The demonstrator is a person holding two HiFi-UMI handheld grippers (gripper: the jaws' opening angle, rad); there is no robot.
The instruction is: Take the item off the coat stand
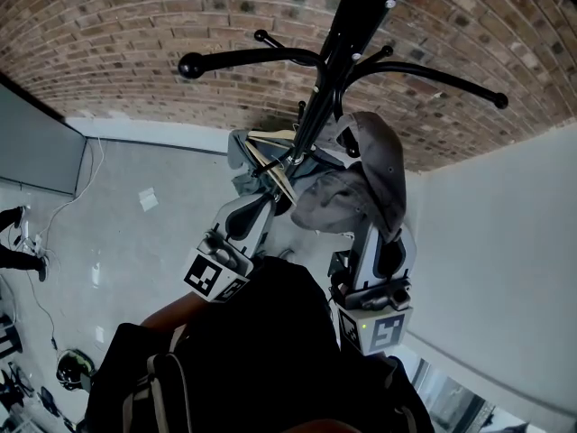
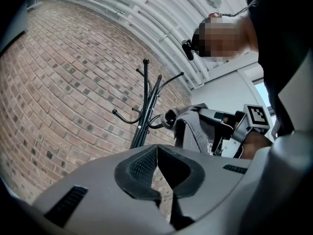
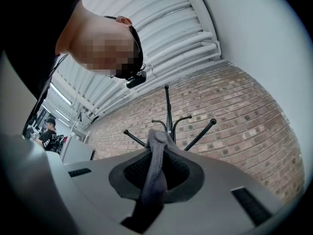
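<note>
A black coat stand (image 1: 335,57) with curved knob-tipped arms rises in front of a brick wall; it also shows as the coat stand (image 2: 145,114) and the coat stand (image 3: 168,112) in the two gripper views. A grey cap (image 1: 365,179) hangs beside the stand's pole, just below one arm. My right gripper (image 1: 365,228) is shut on it, and a strip of the cap (image 3: 155,168) runs up between the pads. In the left gripper view the cap (image 2: 193,131) lies right by a hook's knob; whether they touch I cannot tell. My left gripper (image 1: 266,174) is close to the pole, shut and holding nothing.
The brick wall (image 1: 135,25) stands behind the stand, and a plain white wall (image 1: 505,242) runs along the right. The pale floor (image 1: 135,242) at left has cables and small items. A dark bag (image 1: 162,377) sits low in the head view. Another person (image 3: 48,135) stands far off.
</note>
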